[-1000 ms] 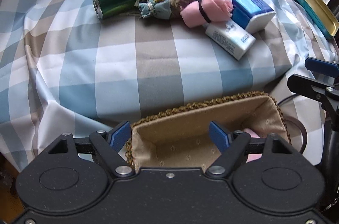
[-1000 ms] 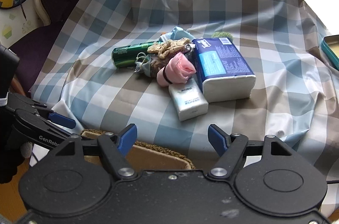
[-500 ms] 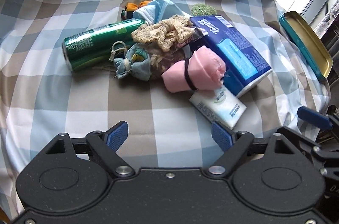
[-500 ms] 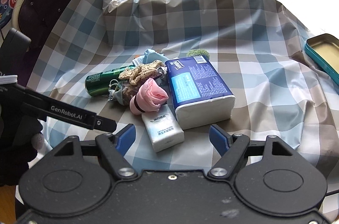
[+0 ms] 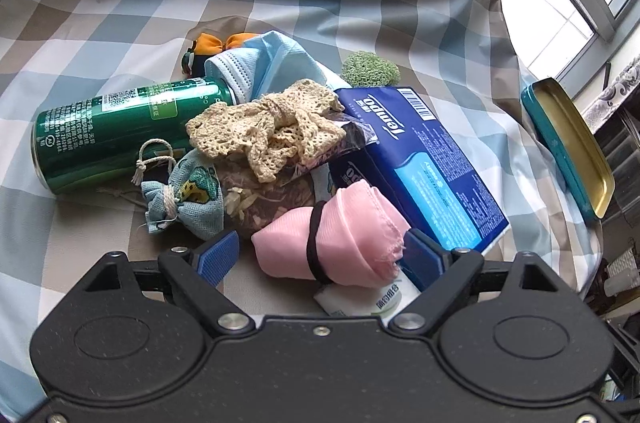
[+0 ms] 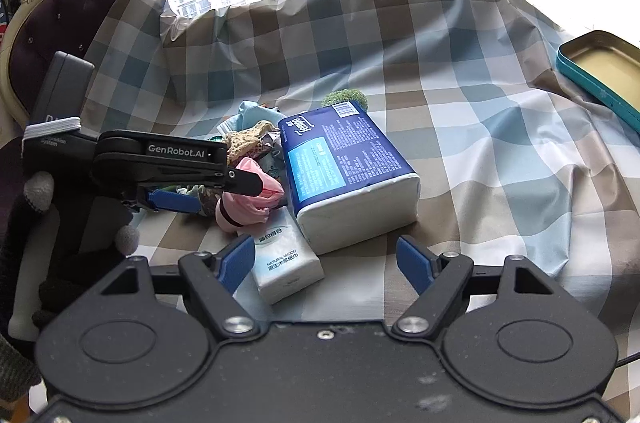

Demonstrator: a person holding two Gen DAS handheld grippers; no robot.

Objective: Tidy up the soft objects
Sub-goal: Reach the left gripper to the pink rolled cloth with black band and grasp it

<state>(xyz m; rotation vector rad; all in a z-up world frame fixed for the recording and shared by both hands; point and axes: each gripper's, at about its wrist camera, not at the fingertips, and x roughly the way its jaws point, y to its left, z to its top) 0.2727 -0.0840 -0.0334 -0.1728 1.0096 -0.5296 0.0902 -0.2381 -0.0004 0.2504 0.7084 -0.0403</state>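
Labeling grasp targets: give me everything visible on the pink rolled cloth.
The pink rolled cloth is a soft, satin-looking fabric bundle, rolled up and cinched near its middle by a black elastic band. It lies on its side on the checked tablecloth, with its frayed end toward the blue tissue pack. It overlaps the small white tissue packet and rests against the brown patterned pouch. It sits between the left gripper's opening jaws, unpinched.

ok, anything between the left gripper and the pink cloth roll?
Nothing visible. The pink cloth roll already lies between the left gripper's fingers, whose jaws are opening and not pressing on it. It rests partly on the small tissue pack, with the blue tissue pack tight against its right side.
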